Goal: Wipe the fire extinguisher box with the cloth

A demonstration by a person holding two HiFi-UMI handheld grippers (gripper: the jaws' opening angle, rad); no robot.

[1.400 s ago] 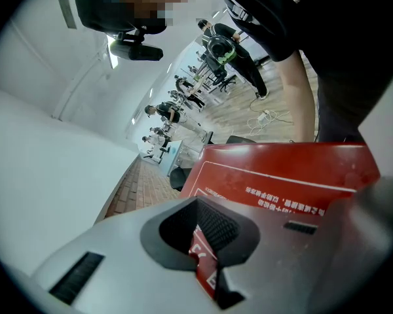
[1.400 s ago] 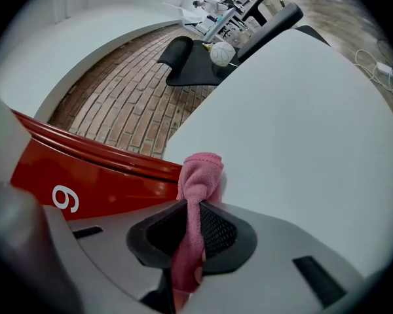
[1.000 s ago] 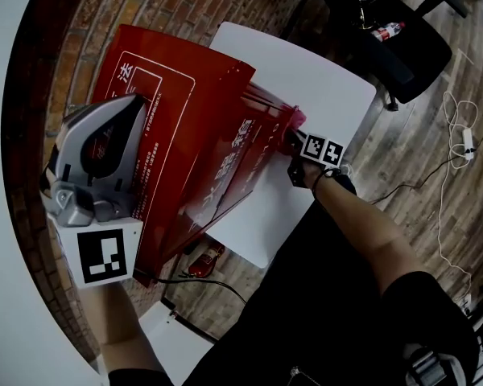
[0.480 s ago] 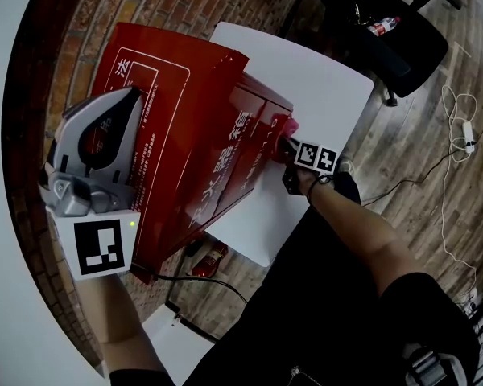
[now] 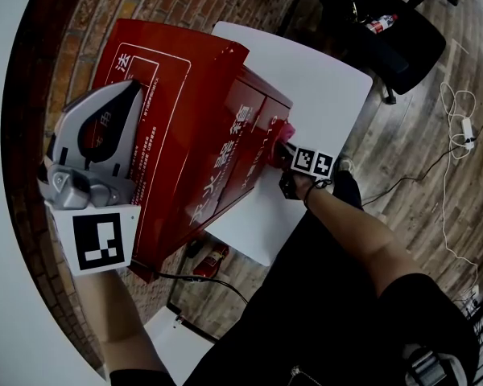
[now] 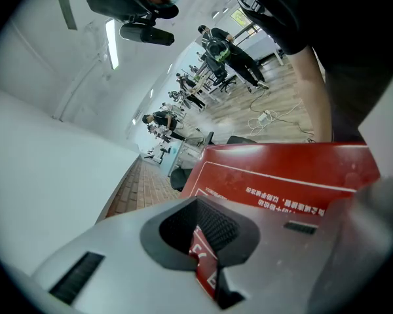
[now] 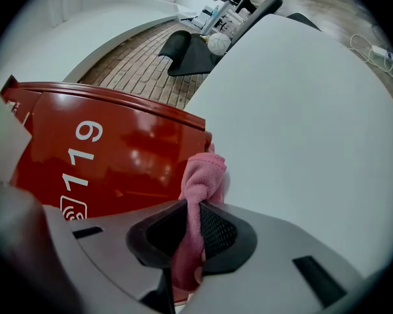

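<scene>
Around the right gripper (image 5: 280,145): a white table (image 5: 322,71) fills the space ahead and to the right of its jaws. Past the far side of the table there's a black chair (image 5: 402,39) with a bottle (image 5: 376,27) on it, and cables (image 5: 459,127) on the wood floor. A brick wall (image 5: 88,14) is behind the fire extinguisher box (image 5: 225,159). The only thing in front of the jaws is the box itself.

The right gripper (image 7: 200,231) is clamped on a pink cloth (image 7: 203,175). The cloth bunches out past the tips and sits against the red front of the box (image 7: 118,156) at its right corner, next to the "119" print. The cloth (image 5: 283,129) touches the box just ahead of the marker cube (image 5: 312,162).

The left gripper (image 6: 206,260) is closed tight, pinching the edge of the raised red lid (image 6: 281,175). Its printed panel runs ahead of the jaws. People and desks are far off in the background.

Pose: the right forearm (image 5: 346,223) is bare and reaches from lower right up to the box front, with the gripper angled down. The left forearm (image 5: 117,312) comes up from the bottom edge. The left gripper (image 5: 133,95) lies over the lid (image 5: 185,79), with its marker cube (image 5: 97,244) nearest the camera.
</scene>
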